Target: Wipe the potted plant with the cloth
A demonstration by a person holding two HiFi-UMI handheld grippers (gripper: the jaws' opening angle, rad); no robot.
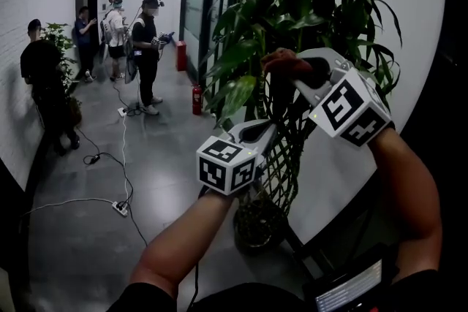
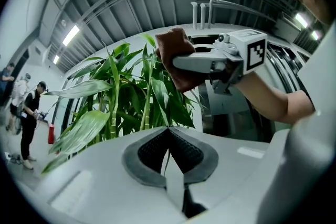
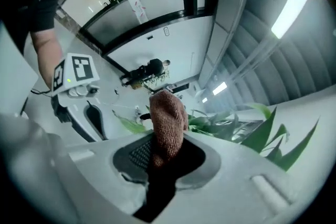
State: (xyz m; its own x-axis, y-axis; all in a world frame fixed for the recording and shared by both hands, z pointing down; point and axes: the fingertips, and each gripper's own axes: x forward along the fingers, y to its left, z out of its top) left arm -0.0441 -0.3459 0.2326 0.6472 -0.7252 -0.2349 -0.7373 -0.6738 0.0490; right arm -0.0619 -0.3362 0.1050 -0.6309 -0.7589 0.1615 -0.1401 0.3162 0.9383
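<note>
The potted plant (image 1: 292, 4) stands against a white wall, its tall green leaves above a dark pot (image 1: 259, 223). My left gripper (image 1: 267, 129) reaches into the foliage at mid height. Its jaws are shut on a narrow pale leaf (image 2: 174, 186), which runs between the pads. My right gripper (image 1: 307, 73) is higher, shut on a brown cloth (image 1: 281, 62). The bunched cloth (image 3: 167, 118) sticks out past the fingertips, next to the upper leaves. From the left gripper view, the cloth (image 2: 176, 57) hangs above the leaf tops (image 2: 115, 92).
Several people stand along the corridor at left (image 1: 146, 47). Cables and a power strip (image 1: 119, 207) lie on the grey floor. A red fire extinguisher (image 1: 196, 99) stands by the glass doors. A second plant (image 1: 58, 40) stands at the far left.
</note>
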